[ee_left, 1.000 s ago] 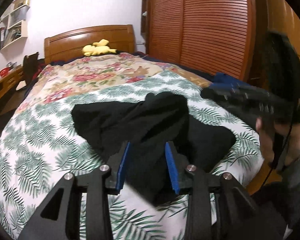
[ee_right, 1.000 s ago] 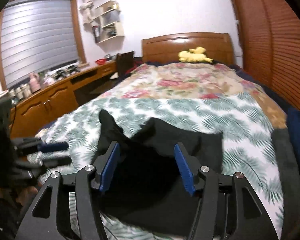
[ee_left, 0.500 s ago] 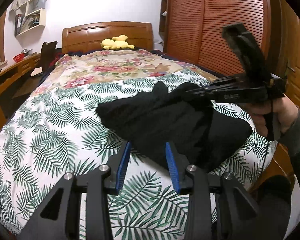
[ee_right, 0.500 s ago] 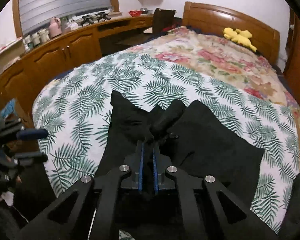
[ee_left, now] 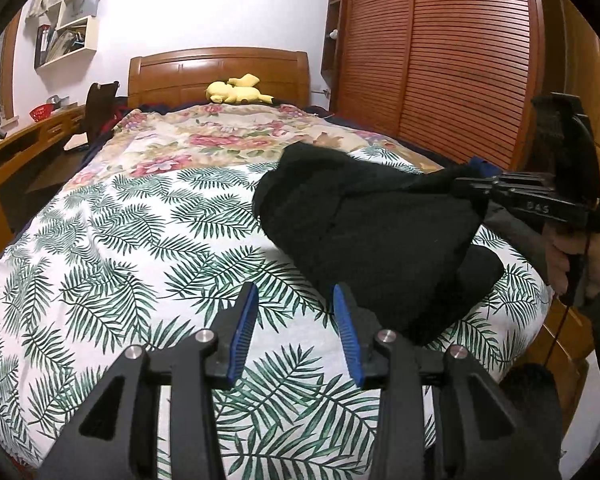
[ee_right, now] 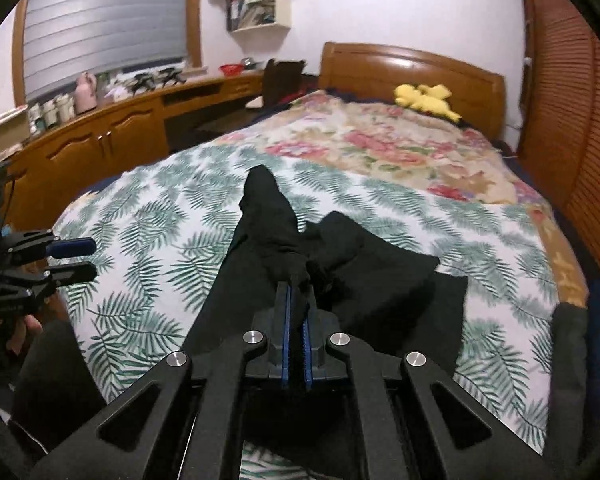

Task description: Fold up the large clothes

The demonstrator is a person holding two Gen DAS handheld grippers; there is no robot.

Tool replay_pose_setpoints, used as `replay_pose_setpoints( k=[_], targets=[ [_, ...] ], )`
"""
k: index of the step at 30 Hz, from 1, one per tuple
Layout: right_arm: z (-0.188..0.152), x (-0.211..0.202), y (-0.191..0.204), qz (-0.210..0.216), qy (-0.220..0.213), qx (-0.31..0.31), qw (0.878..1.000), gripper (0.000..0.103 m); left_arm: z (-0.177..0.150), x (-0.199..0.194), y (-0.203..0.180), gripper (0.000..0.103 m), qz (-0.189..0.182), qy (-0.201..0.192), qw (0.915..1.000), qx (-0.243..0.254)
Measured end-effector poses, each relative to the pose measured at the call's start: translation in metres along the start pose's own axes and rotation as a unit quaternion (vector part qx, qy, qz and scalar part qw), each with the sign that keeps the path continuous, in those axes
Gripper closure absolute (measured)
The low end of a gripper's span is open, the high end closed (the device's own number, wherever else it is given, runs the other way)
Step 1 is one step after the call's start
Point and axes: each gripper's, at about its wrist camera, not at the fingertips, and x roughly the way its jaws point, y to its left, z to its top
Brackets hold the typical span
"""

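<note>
Cloth is what the right gripper (ee_right: 296, 312) has hold of: its 2 blue pads are pressed nearly together on a bunched corner of the black garment (ee_right: 340, 280), which trails from the jaws down onto the bed (ee_right: 160, 216). The garment lies heaped on the palm-print cover near the foot of the bed, toward the wardrobe (ee_left: 440, 60) side, part lifted and part still flat. The left gripper (ee_left: 296, 332) stands empty, pads parted, low over bare cover just beside the garment's near edge and touching nothing. I'd judge this an early step: 1 side is being picked up to shake the thing out or carry it over, and no clean fold shows yet. Next, the left gripper likely needs to reach to the cloth and pinch a matching corner or hem, so both can pull the fabric taut before laying it flat. The black folds hide the seams, so picking the right edge looks tricky.
</note>
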Motion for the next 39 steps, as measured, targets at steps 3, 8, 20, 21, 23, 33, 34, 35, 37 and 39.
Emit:
replay_pose_setpoints(
  k=[3,8,20,21,23,33,34,35,37,39],
  targets=[
    [-0.006,-0.014,-0.01,-0.014,-0.017,0.017,1.0,0.101,0.0,0.003,-0.003,0.065,-0.003,0.0,1.0,-0.002],
    [-0.016,-0.024,-0.02,-0.02,-0.017,0.027,0.999,0.102,-0.001,0.004,-0.011,0.065,-0.01,0.001,0.9999,0.002],
    [-0.026,-0.039,-0.026,-0.054,-0.034,0.029,0.998,0.102,-0.004,0.001,-0.016,0.064,-0.013,-0.001,0.9999,0.002],
    [-0.03,-0.044,-0.031,-0.064,-0.037,0.035,0.997,0.102,-0.003,0.0,-0.016,0.064,-0.014,-0.002,0.9999,0.002],
    [-0.044,-0.053,-0.044,-0.082,-0.037,0.052,0.995,0.102,-0.004,-0.001,-0.016,0.064,-0.016,-0.004,0.9999,0.001],
    [-0.124,-0.05,-0.101,-0.148,0.047,0.106,0.982,0.102,-0.008,0.002,-0.015,0.063,-0.019,-0.001,0.9998,-0.002],
    [-0.13,-0.042,-0.104,-0.143,0.062,0.114,0.981,0.102,-0.008,0.002,-0.015,0.063,-0.02,-0.001,0.9998,-0.003],
    [-0.133,-0.037,-0.107,-0.138,0.068,0.125,0.98,0.102,-0.008,0.003,-0.016,0.063,-0.021,0.0,0.9998,-0.003],
    [-0.136,-0.03,-0.107,-0.137,0.078,0.132,0.979,0.101,-0.008,0.002,-0.019,0.063,-0.021,-0.001,0.9998,0.002],
    [-0.133,-0.034,-0.103,-0.144,0.072,0.127,0.979,0.1,-0.009,0.0,-0.023,0.063,-0.02,-0.002,0.9998,0.006]
  ],
)
